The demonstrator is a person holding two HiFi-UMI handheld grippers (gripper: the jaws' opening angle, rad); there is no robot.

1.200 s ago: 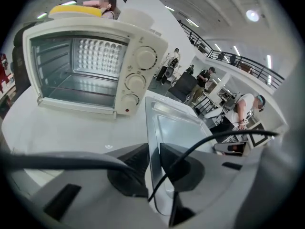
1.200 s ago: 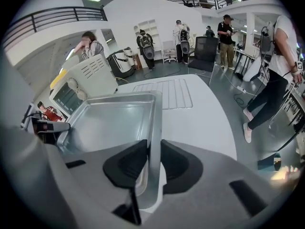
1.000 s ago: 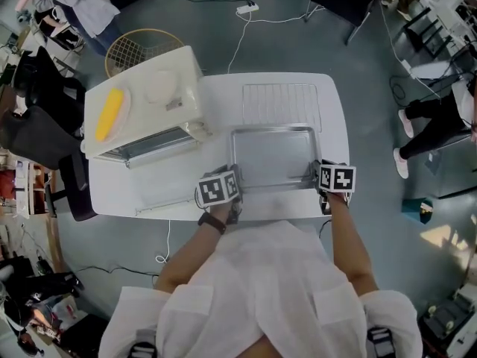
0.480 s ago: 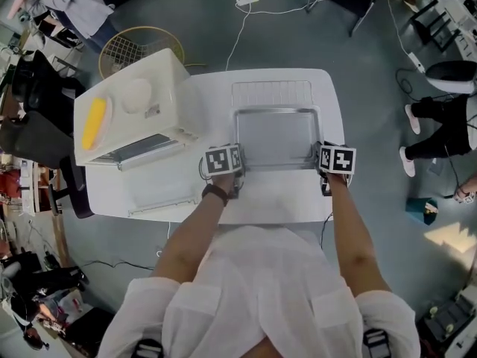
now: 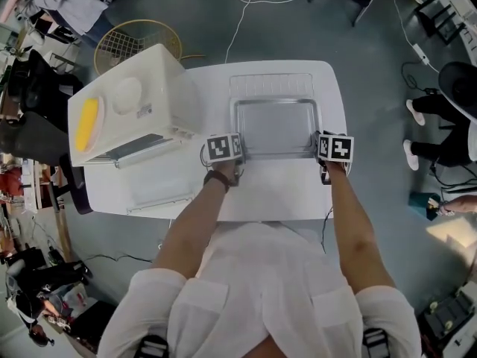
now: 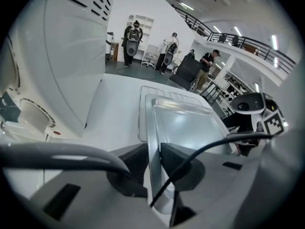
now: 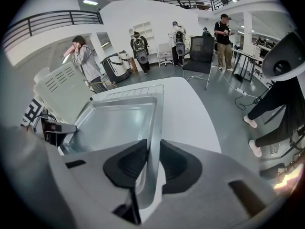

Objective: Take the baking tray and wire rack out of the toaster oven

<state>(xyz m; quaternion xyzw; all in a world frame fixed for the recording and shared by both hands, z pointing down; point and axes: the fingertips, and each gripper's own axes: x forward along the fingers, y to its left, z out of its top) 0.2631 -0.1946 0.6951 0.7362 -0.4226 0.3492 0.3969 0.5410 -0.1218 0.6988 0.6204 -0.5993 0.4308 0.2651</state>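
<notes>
Scene: I look steeply down at a white table [image 5: 276, 196], with my two forearms reaching out over it.
Left tongs [image 6: 153, 152]: nearly closed, both dark pads pressing on the left rim of the tray [image 6: 190, 125] at its near corner. From above, the left tongs [image 5: 232, 159] sit at the tray's near left corner.
Right tongs [image 7: 153, 156]: nearly closed in the same way, pads clamped on the right rim at the near corner. From above, the right tongs [image 5: 322, 159] sit at the tray's near right corner.
Tray: a shallow, empty, silver metal pan, outside the oven, at the middle of the table between my two tongs. I hold it level by both side rims.
Rack [image 5: 272, 86]: a wire grid lying on the table at the far side. The tray's far end overlaps it. I cannot tell whether the tray rests on it or hangs just above it.
Oven [image 5: 149, 95]: a cream box at the left of the table, just beside the tray. Its glass door [image 5: 160, 189] is folded down flat towards me.
On the oven's top: a yellow cob [image 5: 87, 124] and a round white dish [image 5: 127, 94], side by side.
Floor: a wire basket [image 5: 134, 39] beyond the oven.
</notes>
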